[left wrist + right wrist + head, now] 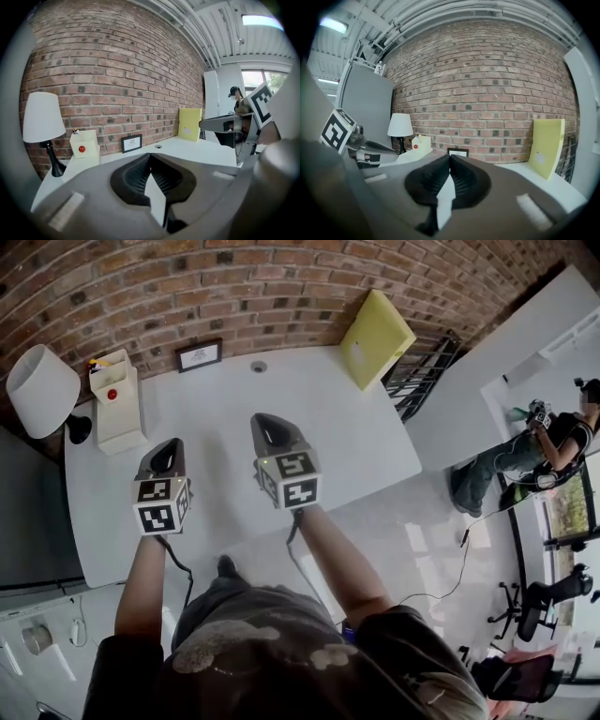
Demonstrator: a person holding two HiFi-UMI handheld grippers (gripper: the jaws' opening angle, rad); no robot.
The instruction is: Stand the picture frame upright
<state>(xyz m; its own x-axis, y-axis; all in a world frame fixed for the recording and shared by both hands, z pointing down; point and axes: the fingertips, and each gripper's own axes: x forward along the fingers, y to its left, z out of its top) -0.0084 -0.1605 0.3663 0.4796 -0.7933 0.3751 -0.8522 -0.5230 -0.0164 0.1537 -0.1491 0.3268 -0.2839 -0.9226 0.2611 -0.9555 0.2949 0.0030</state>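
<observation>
A small black picture frame [199, 355] stands upright against the brick wall at the back of the white table [356, 442]. It also shows in the left gripper view as the frame [131, 143] and in the right gripper view as the frame [458, 152]. My left gripper [169, 452] hovers over the table's near left part, jaws shut and empty. My right gripper [270, 425] hovers beside it over the middle, also shut with nothing in it. Both are well short of the frame. The closed jaw tips of the left gripper [150, 155] and the right gripper [450, 157] meet in their own views.
A white lamp [42, 390] stands at the table's back left, next to a cream box with a red dot [114, 399]. A yellow board [375, 337] leans on the wall at the back right. A person [534, 451] sits off to the right.
</observation>
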